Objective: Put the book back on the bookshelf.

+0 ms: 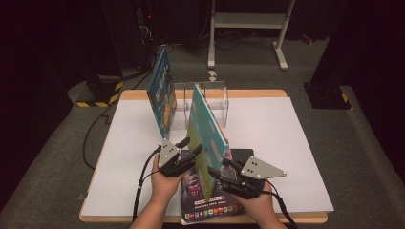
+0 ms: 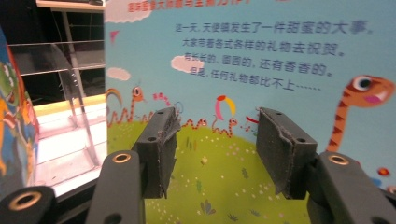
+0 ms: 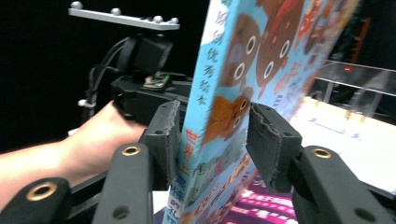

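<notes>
Table (image 1: 286, 143), white-topped with a wooden edge, took up the middle of the high view, and on it, toward the top centre of the frame, stood a clear acrylic book rack (image 1: 215, 102) with one blue picture book (image 1: 161, 93) upright at its left side. Lower, in the bottom centre, a second picture book (image 1: 206, 138) stood on its bottom edge, tilted, its long axis running away from the person toward the rack; beneath it a dark magazine-like book (image 1: 205, 202) lay flat at the table's near edge. The standing book rose directly between the two hands, about equally near to each. The left gripper (image 1: 188, 148) sat at the book's left face, and in the left gripper view its jaws stood spread, the back cover (image 2: 280, 70) lying beyond them with nothing pinched. The right gripper (image 3: 212, 135) straddled the spine edge (image 3: 205, 93): its left pad looked close against or touching that edge, while the right pad stood clear of the cover, so the jaws were parted and no firm pinch showed. My judgement: the book had only loose support, and shifting it toward the rack would call for a fresh grip along that axis.
</notes>
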{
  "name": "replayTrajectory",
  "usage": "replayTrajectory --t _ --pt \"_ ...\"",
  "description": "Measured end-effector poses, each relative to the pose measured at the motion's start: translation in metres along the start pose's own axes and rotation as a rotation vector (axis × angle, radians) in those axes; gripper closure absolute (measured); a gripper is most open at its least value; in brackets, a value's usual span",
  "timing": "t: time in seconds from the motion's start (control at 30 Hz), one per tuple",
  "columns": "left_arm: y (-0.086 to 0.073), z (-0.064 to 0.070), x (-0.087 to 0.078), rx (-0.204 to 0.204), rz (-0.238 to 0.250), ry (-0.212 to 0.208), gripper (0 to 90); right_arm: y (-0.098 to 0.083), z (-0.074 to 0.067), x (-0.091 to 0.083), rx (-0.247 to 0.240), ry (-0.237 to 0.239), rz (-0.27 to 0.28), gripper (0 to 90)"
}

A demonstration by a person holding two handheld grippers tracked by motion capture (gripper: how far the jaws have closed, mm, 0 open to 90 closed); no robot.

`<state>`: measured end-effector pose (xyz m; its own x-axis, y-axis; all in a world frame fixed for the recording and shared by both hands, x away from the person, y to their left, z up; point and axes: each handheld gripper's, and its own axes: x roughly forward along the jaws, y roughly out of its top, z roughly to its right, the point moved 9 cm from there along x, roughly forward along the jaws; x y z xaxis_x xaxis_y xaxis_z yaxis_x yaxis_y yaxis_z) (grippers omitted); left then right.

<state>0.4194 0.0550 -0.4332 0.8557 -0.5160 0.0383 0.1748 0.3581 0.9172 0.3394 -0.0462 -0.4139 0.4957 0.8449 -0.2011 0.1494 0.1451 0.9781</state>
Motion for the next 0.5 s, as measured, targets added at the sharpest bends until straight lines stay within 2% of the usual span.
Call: replayTrajectory --t 0.27,0.5 --pt "-0.003 -0.008 -0.012 0.013 -0.011 -0.012 47.0 -0.008 -0.019 0.01 -0.04 0.033 -0.007 48.5" --pt "-0.003 -0.013 -0.022 0.015 -0.014 -0.02 44.7 -0.011 -0.025 0.014 -0.04 0.038 -0.001 47.9"
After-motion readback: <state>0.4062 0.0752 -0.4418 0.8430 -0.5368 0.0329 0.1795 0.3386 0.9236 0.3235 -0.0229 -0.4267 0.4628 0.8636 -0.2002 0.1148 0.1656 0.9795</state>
